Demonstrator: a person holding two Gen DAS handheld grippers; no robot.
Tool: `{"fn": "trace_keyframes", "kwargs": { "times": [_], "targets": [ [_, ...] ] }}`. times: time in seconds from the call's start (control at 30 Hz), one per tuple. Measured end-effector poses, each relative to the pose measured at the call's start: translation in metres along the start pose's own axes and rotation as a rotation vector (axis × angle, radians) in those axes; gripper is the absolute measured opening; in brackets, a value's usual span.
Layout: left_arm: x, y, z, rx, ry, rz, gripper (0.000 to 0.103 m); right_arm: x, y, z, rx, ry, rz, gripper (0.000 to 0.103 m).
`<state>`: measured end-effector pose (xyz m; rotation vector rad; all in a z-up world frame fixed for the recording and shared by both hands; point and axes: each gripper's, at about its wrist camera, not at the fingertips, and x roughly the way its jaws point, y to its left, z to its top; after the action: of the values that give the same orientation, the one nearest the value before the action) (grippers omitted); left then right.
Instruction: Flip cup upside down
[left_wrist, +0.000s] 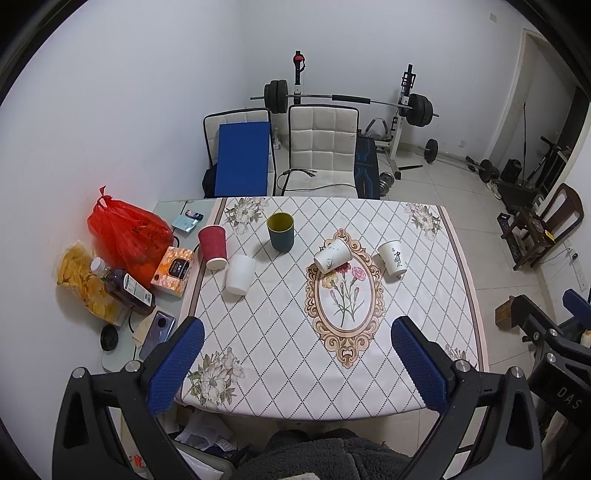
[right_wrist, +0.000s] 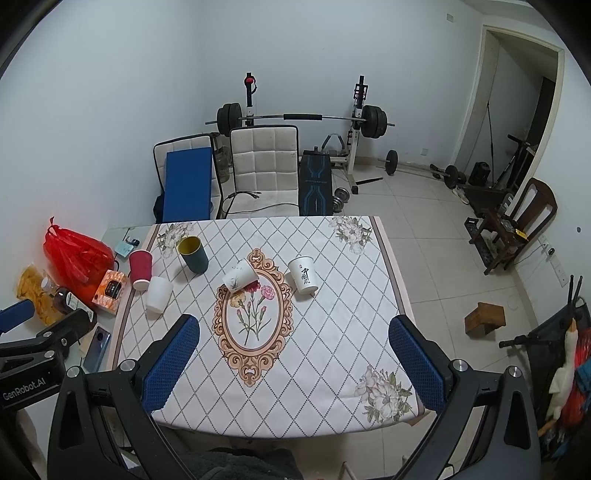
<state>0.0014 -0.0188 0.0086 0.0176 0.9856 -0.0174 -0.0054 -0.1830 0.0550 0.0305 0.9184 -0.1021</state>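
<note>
Several cups stand on the patterned tablecloth (left_wrist: 280, 343). A dark green cup with a yellow inside (left_wrist: 280, 232) (right_wrist: 193, 254) stands upright, mouth up. A red cup (left_wrist: 213, 246) (right_wrist: 140, 269), a plain white cup (left_wrist: 240, 274) (right_wrist: 158, 294) and a white cup with black characters (left_wrist: 392, 258) (right_wrist: 303, 275) stand mouth down. A white printed cup (left_wrist: 331, 255) (right_wrist: 239, 275) lies tilted on its side near the middle. My left gripper (left_wrist: 297, 365) and right gripper (right_wrist: 293, 365) are both open and empty, above the table's near edge, well short of the cups.
At the table's left are a red plastic bag (left_wrist: 127, 230), a tissue box (left_wrist: 173, 270), a brown bottle (left_wrist: 125, 288), a bag of chips (left_wrist: 83, 278) and a phone (left_wrist: 157, 334). Two chairs (left_wrist: 323, 147) and a barbell rack (left_wrist: 351, 99) stand behind the table.
</note>
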Motion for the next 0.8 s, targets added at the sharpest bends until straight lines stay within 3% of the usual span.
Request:
{"fn": "trace_keyframes", "kwargs": {
  "times": [0.53,0.67,0.8],
  "targets": [
    [0.006,0.006,0.006,0.007,0.004,0.004,0.103,0.007,-0.007,0.006,0.012,0.013,0.016,0.103],
    [0.024,0.005,0.006,-0.001,0.021,0.026,0.103,0.018,-0.010,-0.002,0.017,0.035,0.013,0.103],
    [0.061,-0.005,0.003,0.010,0.068,0.062,0.103,0.055,-0.018,-0.012,0.016,0.106,0.008,0.103]
  ]
}}
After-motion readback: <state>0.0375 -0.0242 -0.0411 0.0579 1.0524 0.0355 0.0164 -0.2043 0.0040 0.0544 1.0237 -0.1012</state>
